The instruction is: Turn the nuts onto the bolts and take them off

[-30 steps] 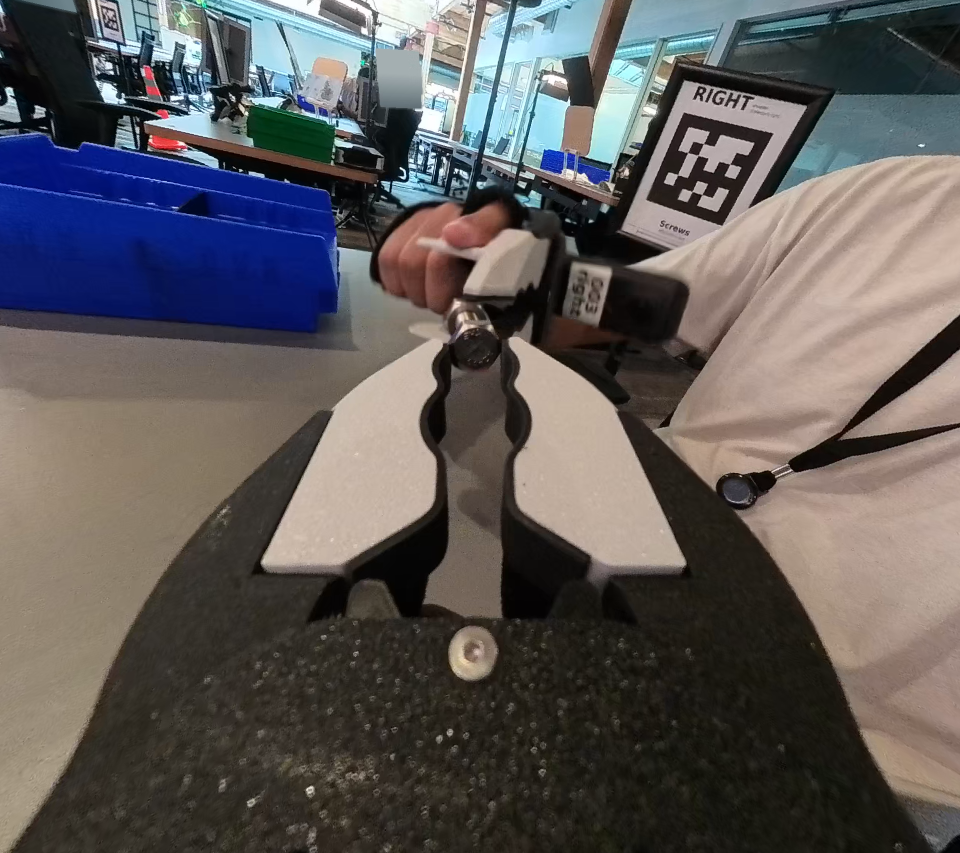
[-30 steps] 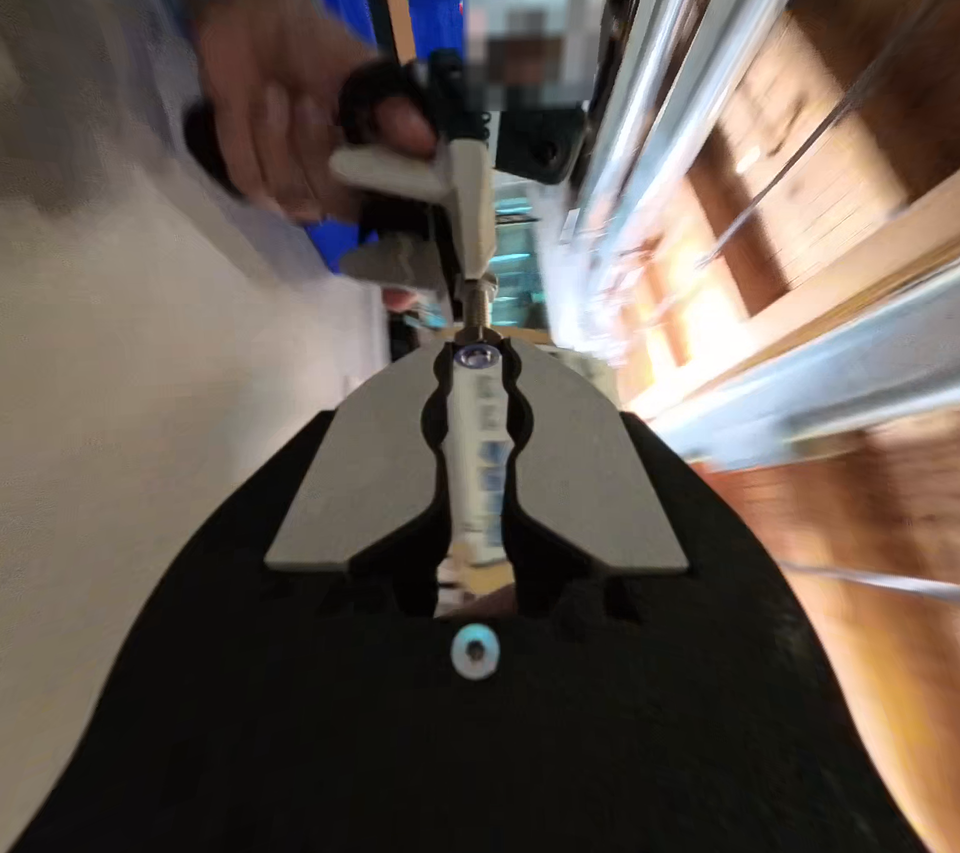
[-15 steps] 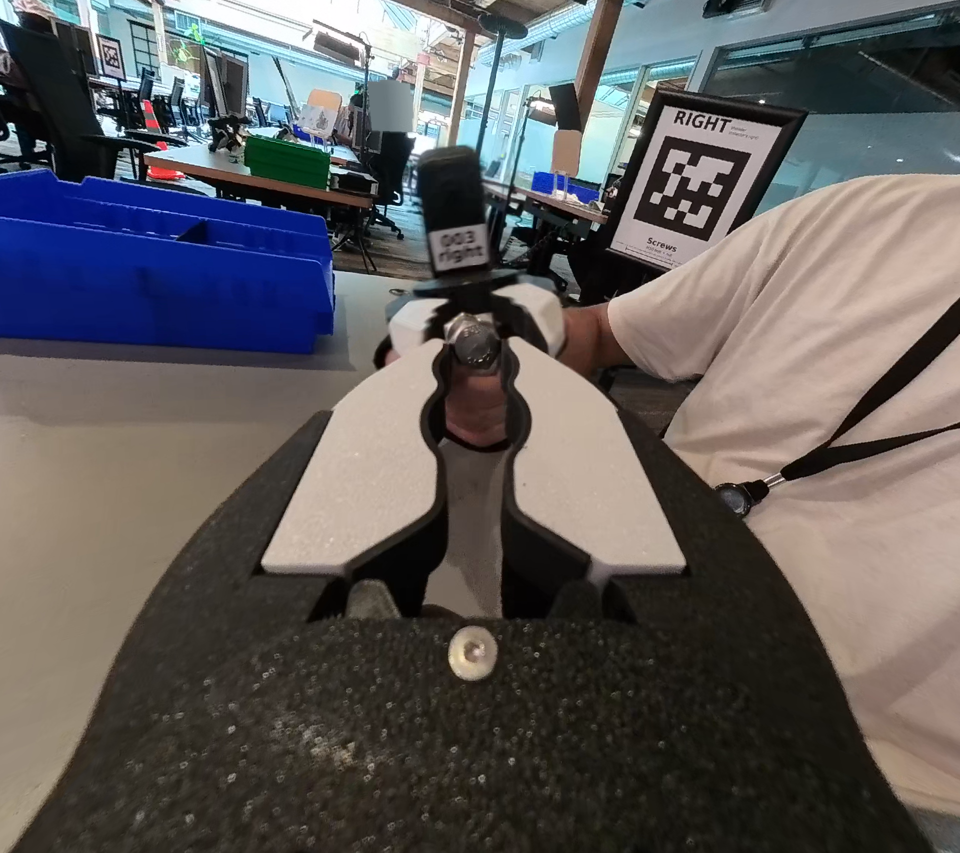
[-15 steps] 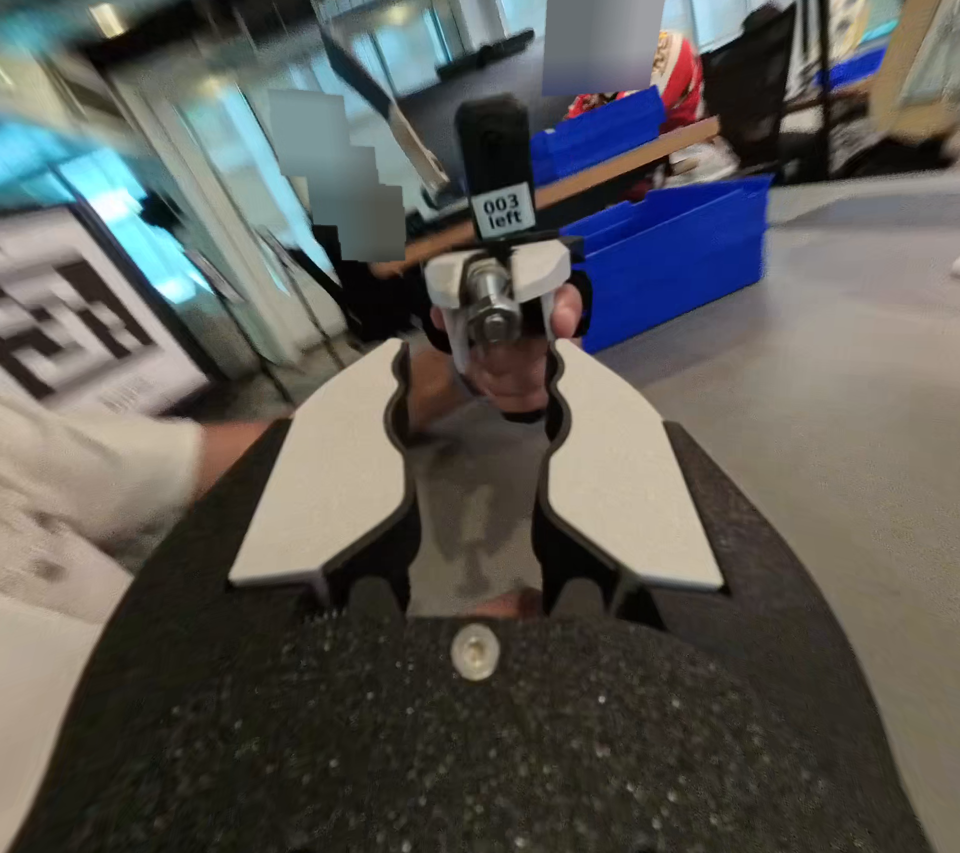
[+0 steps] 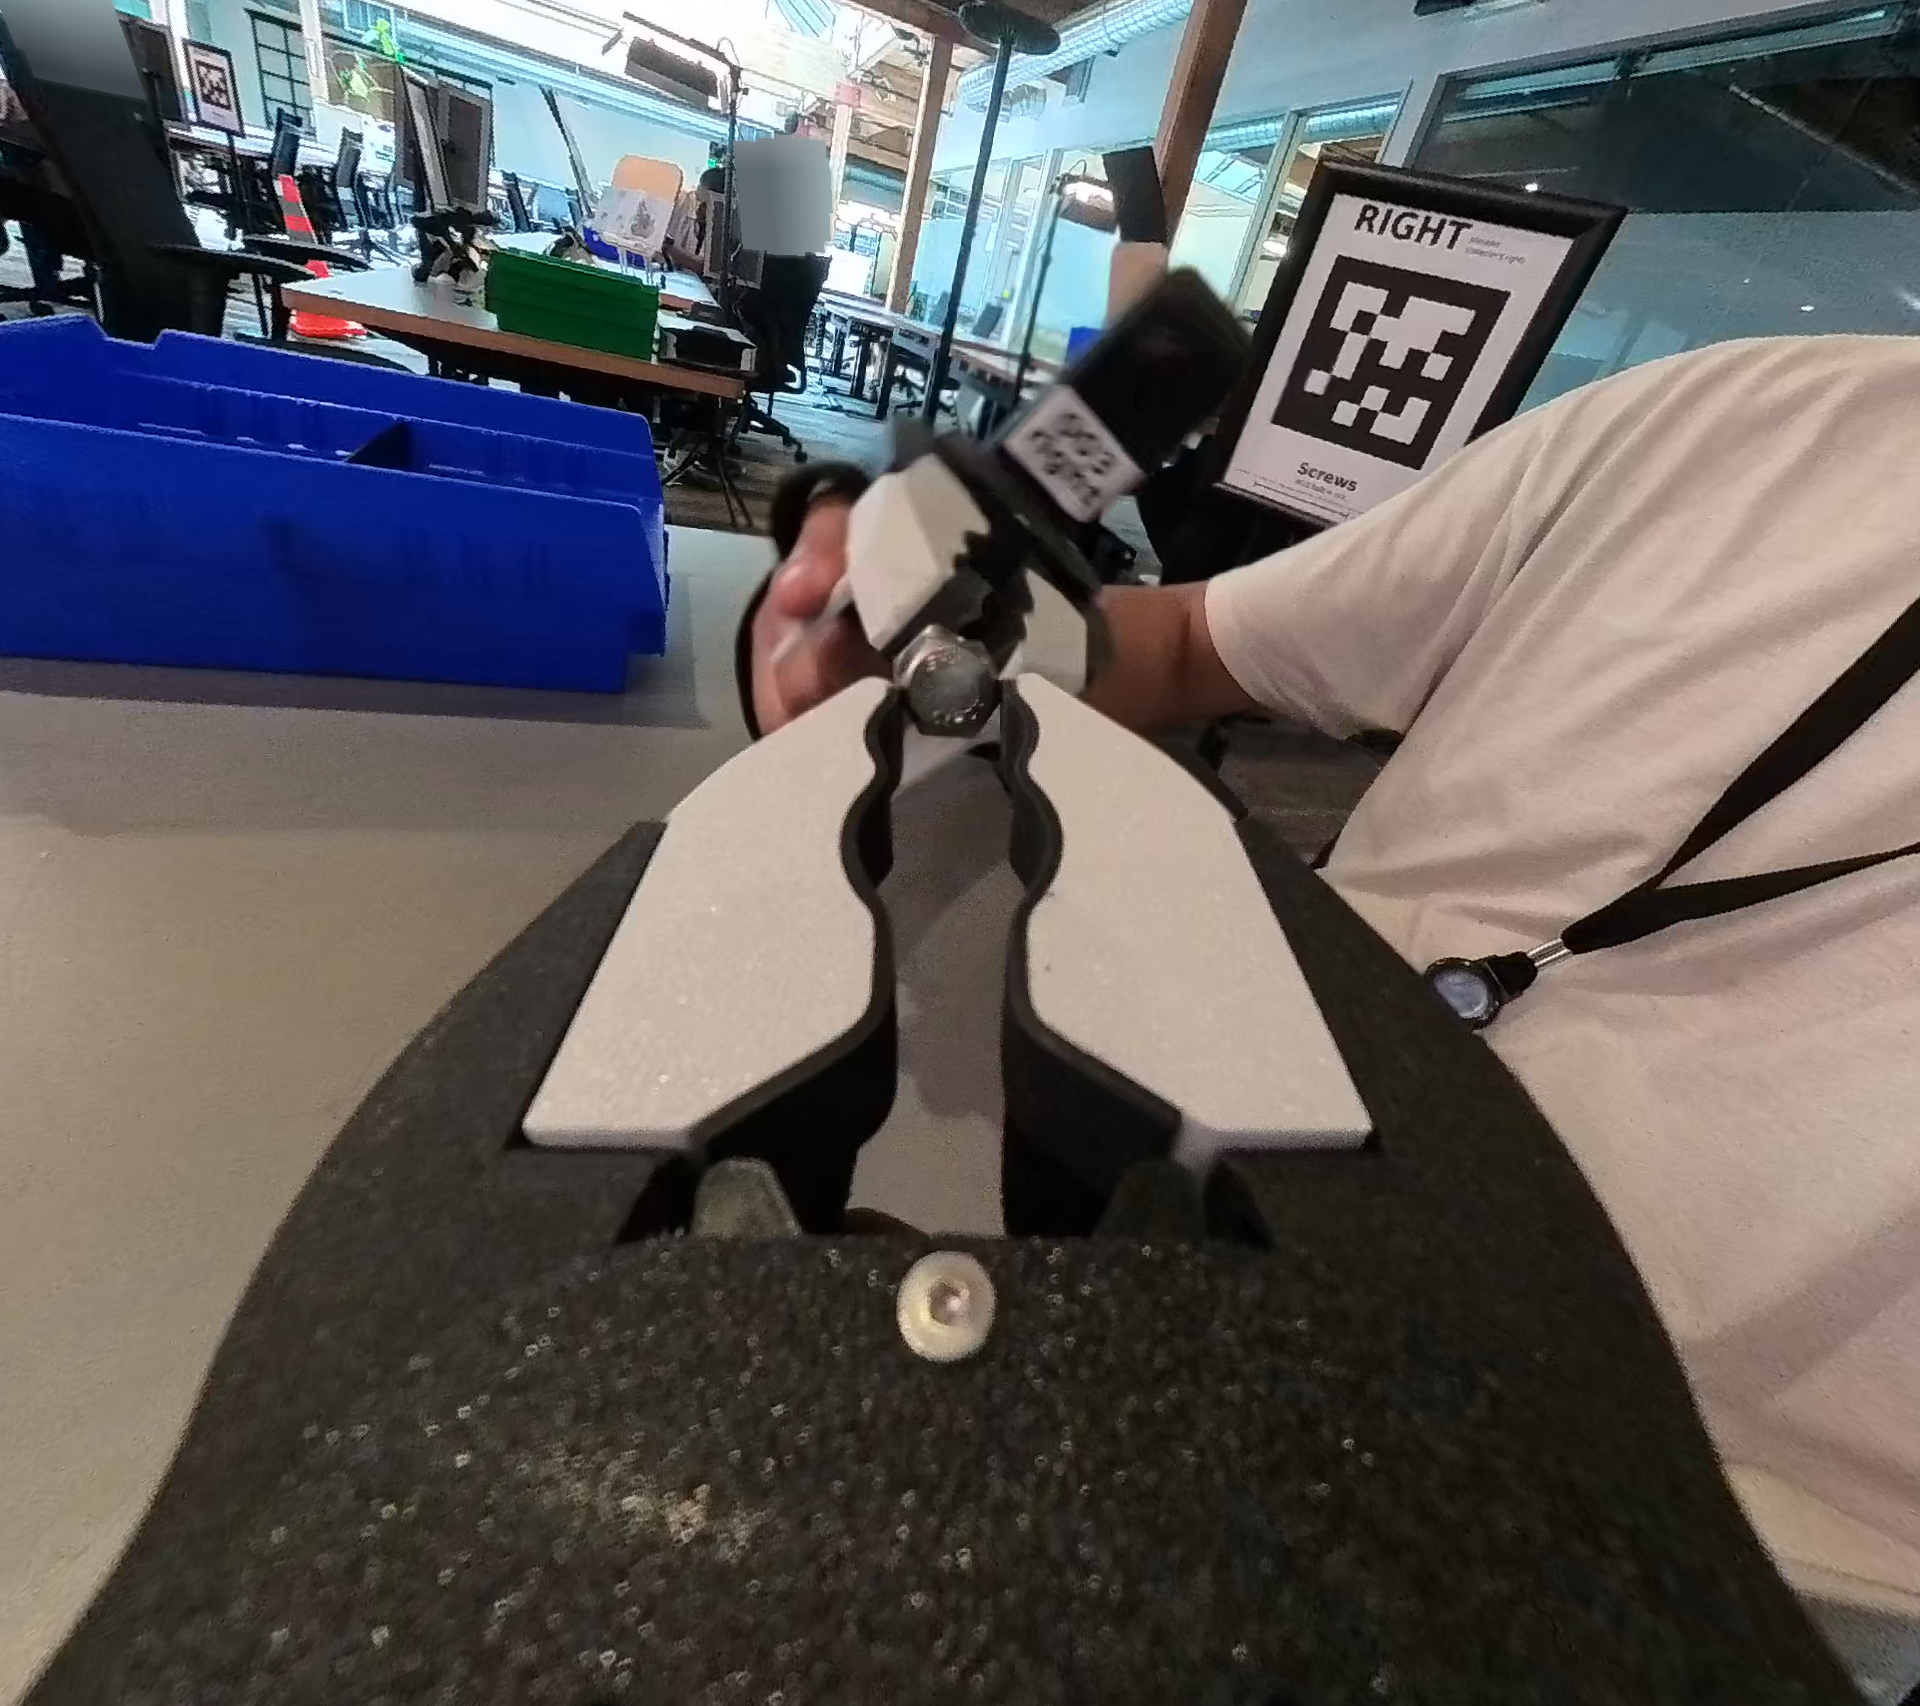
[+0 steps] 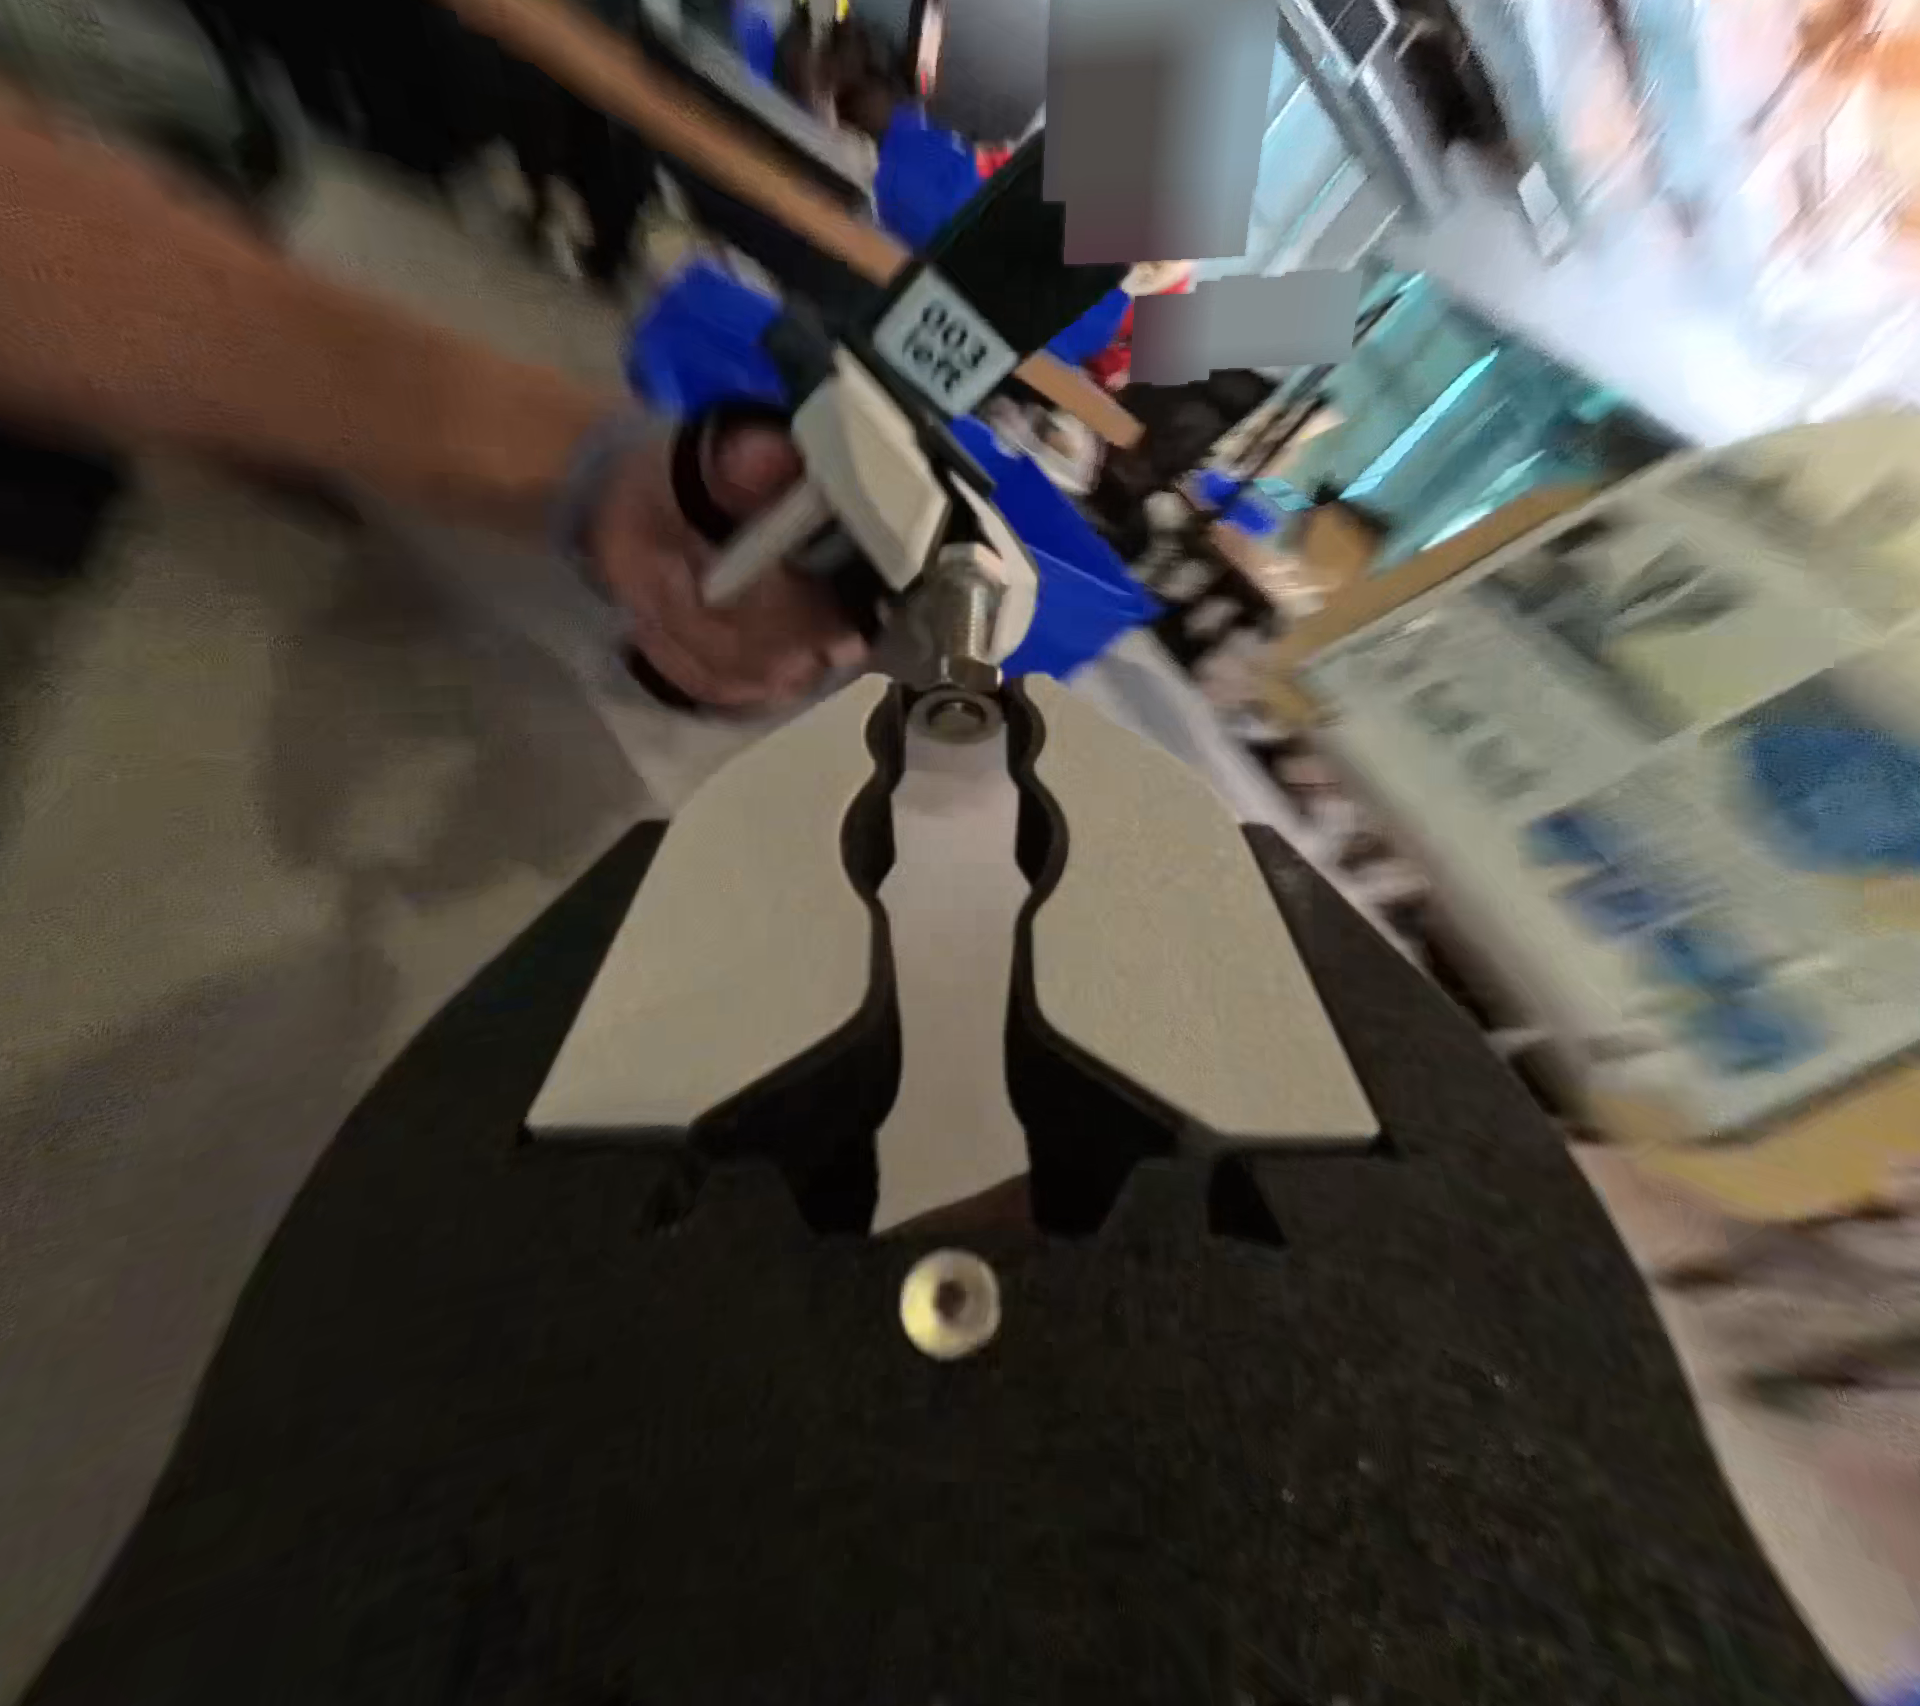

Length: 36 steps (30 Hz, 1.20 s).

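While the two hand-held tools meet tip to tip above the pale grey table top (image 5: 260,929), the left gripper (image 5: 948,700) is clenched on the hexagonal head of a bright steel bolt (image 5: 943,688), which sits right at its fingertips. The bolt's long axis runs straight ahead from that gripper toward the opposing tool, so only the head's flat face shows in the left wrist view.

In the right wrist view the threaded shank (image 6: 961,617) is seen end-on and slightly foreshortened, pointing back at the camera. The right gripper (image 6: 958,714) is closed to a narrow gap at its tips around a small silver hex nut (image 6: 956,714) sitting at the free end of the shank. That view is heavily blurred, so how far the nut is threaded cannot be told.

Judgement: the coming move is a rotation about the bolt's axis, and it depends on both grippers staying in line along that axis. The right gripper appears rolled to one side in the left wrist view, consistent with a turning stroke. Any sideways offset risks binding the thread or dropping the nut.

A blue plastic parts bin (image 5: 312,534) stands on the table well to the left, apart from the work.
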{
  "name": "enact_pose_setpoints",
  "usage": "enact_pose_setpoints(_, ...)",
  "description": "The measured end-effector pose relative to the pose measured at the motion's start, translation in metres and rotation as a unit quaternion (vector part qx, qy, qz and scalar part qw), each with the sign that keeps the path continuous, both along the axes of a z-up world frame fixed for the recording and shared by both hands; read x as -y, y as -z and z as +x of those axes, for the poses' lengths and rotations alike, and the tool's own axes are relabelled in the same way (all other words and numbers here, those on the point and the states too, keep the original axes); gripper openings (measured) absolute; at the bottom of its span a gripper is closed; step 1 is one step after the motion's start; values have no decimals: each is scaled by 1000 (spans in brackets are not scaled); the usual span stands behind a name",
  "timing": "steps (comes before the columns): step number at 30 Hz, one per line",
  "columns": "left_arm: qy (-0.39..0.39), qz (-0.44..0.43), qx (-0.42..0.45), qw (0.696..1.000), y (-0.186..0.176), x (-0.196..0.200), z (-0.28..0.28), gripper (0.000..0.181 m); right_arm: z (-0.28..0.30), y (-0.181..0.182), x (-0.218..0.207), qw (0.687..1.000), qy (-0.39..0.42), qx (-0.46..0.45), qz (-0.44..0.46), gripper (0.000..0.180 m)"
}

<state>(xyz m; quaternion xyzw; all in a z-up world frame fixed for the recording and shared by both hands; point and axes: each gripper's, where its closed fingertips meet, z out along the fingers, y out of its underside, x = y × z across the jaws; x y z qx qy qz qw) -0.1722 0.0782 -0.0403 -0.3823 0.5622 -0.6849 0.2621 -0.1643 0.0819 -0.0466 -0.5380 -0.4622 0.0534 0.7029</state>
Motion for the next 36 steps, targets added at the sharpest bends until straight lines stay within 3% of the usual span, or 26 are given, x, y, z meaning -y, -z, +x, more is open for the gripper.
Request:
enact_pose_setpoints(2, -7, 6, -9, 1000, 4, -2, 1, 17, 4, 2, -4, 970, 65, 177, 151, 18)
enact_pose_setpoints(5, -16, 4, -20, 1000, 8, -6, 5, 17, 10, -2, -9, 843, 130, 389, 347, 17)
enact_pose_setpoints(7, -13, -3, -12, 1000, 5, -6, 4, 17, 10, -8, -9, 779, 151, 437, 424, 19)
enact_pose_setpoints(8, -9, -4, -6, 1000, 3, -4, 3, 17, 8, -9, -6, 779, 152, 425, 435, 18)
enact_pose_setpoints(9, -9, -2, -1, 1000, 1, -3, 2, 17, 5, -6, -2, 805, 141, 398, 418, 21)
enact_pose_setpoints(10, -10, 0, 3, 1000, 0, -3, 1, 17, 3, -1, 1, 844, 127, 358, 378, 35)
enact_pose_setpoints(13, -9, -4, 13, 1000, -5, -4, -2, 16, 1, 9, 4, 963, 92, 177, 180, 51)
enact_pose_setpoints(15, -8, -9, 19, 1000, -7, -5, -3, 17, -6, 14, 9, 1000, 26, 14, 5, 57)
enact_pose_setpoints(17, -8, -7, 21, 1000, -8, -4, -4, 17, -12, 11, 13, 971, -54, -163, -169, 63)
enact_pose_setpoints(20, -5, -3, 23, 1000, -9, -2, -4, 17, -10, 1, 10, 846, -161, -372, -347, 61)
enact_pose_setpoints(21, -5, -3, 23, 1000, -8, -2, -4, 17, -6, -5, 8, 803, -189, -425, -373, 56)
enact_pose_setpoints(23, -6, -2, 23, 1000, -8, -2, -4, 16, -2, -8, 5, 750, -221, -475, -404, 48)
enact_pose_setpoints(25, -7, -2, 21, 1000, -7, -3, -3, 16, -5, -6, 5, 738, -232, -479, -415, 26)
enact_pose_setpoints(27, -9, -3, 21, 1000, -6, -3, -2, 16, -7, -6, 3, 746, -228, -475, -408, 19)
enact_pose_setpoints(29, -9, -1, 19, 1000, -6, -4, -3, 16, -8, -6, 3, 776, -218, -447, -387, 18)
enact_pose_setpoints(31, -13, 2, 16, 1000, -5, -4, -2, 16, -5, -8, 1, 842, -180, -394, -322, 18)
enact_pose_setpoints(34, -8, -1, 14, 1000, -5, -3, -2, 16, -4, -3, -1, 971, -69, -187, -135, 18)
enact_pose_setpoints(36, -8, 0, 9, 1000, -3, -3, -2, 17, 0, -3, -3, 1000, 11, -22, 16, 18)
